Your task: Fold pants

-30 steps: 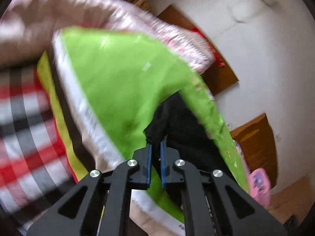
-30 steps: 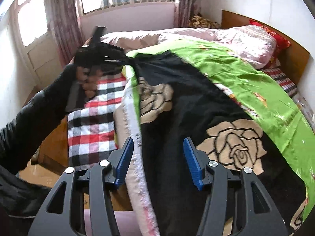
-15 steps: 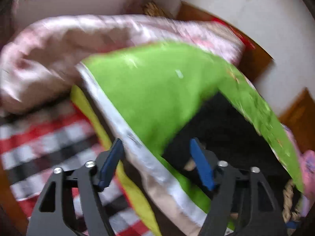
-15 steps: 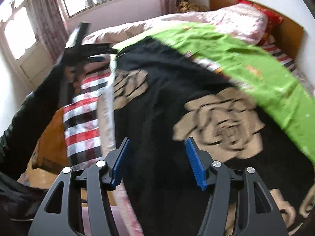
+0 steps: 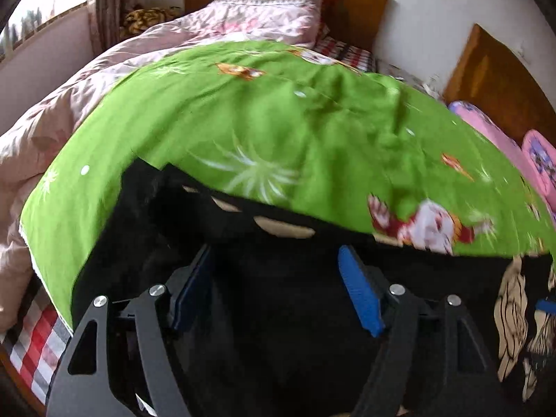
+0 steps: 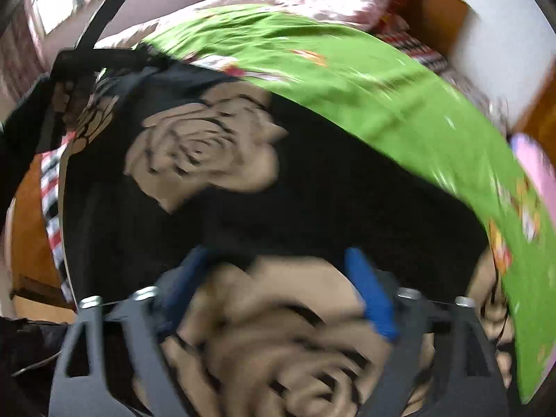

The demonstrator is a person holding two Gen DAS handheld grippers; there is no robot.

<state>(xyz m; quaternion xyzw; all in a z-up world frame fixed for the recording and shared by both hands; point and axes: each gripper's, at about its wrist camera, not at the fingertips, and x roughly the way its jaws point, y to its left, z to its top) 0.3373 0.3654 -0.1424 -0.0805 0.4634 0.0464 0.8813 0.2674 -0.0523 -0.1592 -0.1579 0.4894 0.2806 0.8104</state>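
Green bedding (image 5: 278, 111) covers a bed with a wooden headboard (image 5: 358, 10), and black pants (image 6: 312, 187) printed with tan roses lie flat on it, their long axis running from upper left to lower right in the right wrist view. Left gripper (image 5: 278, 288) hangs over plain black cloth, fingers wide with nothing pinched. Right gripper (image 6: 278, 278), jaws just spreading wide, hovers above a blurred rose, gripping nothing.

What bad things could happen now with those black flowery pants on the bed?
Both the left gripper and the right gripper stand open over the black pants, so a careless pinch might grab only the top layer, and the fold could come out crooked. The green sheet lies right against the pants' edge, so a gripper might catch it too. The right wrist view is blurry, so aiming may be hard.
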